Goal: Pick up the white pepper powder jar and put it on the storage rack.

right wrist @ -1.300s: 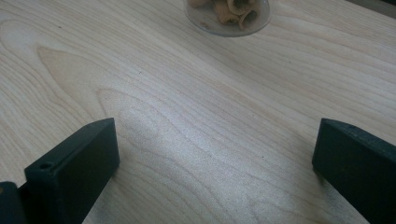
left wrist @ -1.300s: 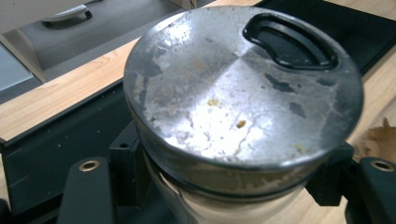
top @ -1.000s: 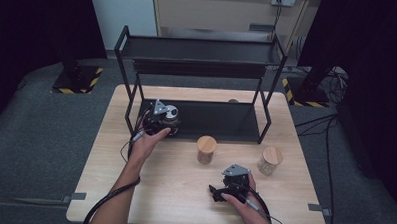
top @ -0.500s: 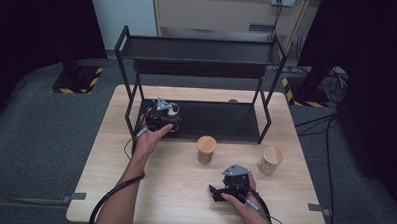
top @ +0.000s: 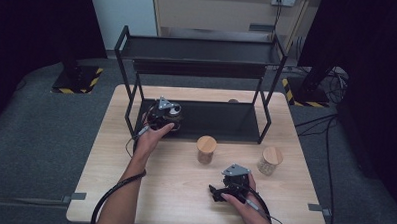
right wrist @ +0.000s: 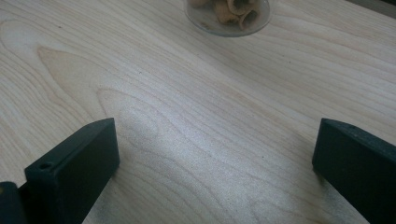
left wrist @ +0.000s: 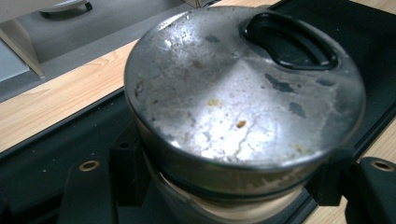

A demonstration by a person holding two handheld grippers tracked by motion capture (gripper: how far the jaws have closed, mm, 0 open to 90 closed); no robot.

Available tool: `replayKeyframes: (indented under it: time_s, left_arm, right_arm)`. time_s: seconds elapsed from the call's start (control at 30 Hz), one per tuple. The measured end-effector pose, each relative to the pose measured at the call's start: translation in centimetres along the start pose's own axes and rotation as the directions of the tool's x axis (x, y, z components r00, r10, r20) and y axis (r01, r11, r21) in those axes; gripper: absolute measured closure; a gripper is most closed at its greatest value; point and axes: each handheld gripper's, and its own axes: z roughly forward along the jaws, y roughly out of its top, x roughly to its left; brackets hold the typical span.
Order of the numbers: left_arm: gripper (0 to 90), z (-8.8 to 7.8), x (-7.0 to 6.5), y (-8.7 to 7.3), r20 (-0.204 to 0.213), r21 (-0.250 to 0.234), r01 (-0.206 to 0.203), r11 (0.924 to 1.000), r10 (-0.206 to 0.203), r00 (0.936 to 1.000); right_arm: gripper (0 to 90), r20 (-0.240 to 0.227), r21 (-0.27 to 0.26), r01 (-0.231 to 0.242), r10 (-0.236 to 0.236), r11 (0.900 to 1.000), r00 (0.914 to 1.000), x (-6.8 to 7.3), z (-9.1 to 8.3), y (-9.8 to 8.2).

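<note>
Left tool (top: 162, 115) is pinched on a jar with a dull, scuffed metal lid (left wrist: 243, 93) that carries a black oval ring near one edge; in the left gripper view the two black jaws press on opposite sides of the body just below the lid, with a pale band of the jar showing beneath. From the high view this tool and its jar sit at the left end of the lowest black shelf of the black metal rack (top: 199, 42) standing along the far edge of the light wooden tabletop (top: 113, 189). Whether the jar's base already rests on that shelf or hangs just above it I cannot tell.

Right tool (top: 229, 188) lies near the tabletop's near edge, towards the right, its jaws spread wide over bare wood in the right gripper view. Two glass jars with round wooden lids stand between the rack and that tool: one (top: 205, 149) about mid-table, just in front of the rack's lower shelf, the other (top: 270, 160) farther to the right, its contents looking like pale curled pieces (right wrist: 231, 11).

For the coming move the telling relation is this: the metal-lidded jar stands upright, straight between the left tool's jaws and over the shelf's left end, so setting it down and drawing back towards the near edge falls to the left hand; the right tool is well apart from it and much nearer the right-hand wooden-lidded jar.
</note>
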Motion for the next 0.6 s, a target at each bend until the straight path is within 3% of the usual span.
replayKeyframes:
  time_s: [0.6]
  left_arm:
    - [29.1,1.3,-0.3,-0.1,0.036,0.006,-0.029,0.9996,0.029,0.9989]
  right_arm:
    - [0.7,0.000,0.000,0.000,0.000,1.000,1.0000,0.0,0.0,0.0]
